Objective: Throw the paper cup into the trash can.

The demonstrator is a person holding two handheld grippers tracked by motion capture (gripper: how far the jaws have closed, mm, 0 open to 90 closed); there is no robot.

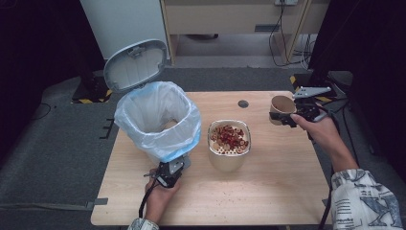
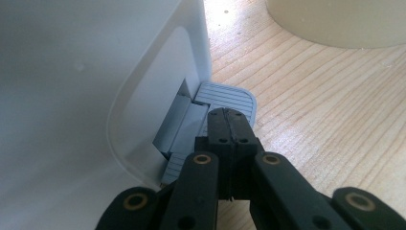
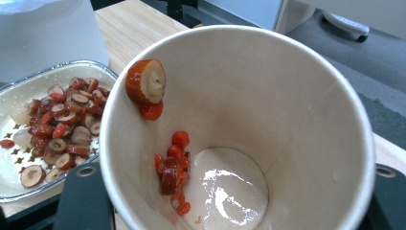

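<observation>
A wooden table [image 1: 277,182] carried a white pedal bin [image 1: 158,122], its lid [image 1: 135,64] raised and a blue-tinted liner [image 1: 143,112] folded over the rim. Just right of the bin stood a cream strainer bowl [image 1: 229,143] heaped with red date slices [image 1: 230,135]. Right of the bowl, the right gripper [image 1: 287,116] clasped a paper cup [image 3: 268,96] by its sides, a few slices [image 3: 172,167] stuck inside it. At the bin's near foot, the left gripper [image 2: 230,125], jaws pressed together, rested on the grey pedal [image 2: 225,96].
</observation>
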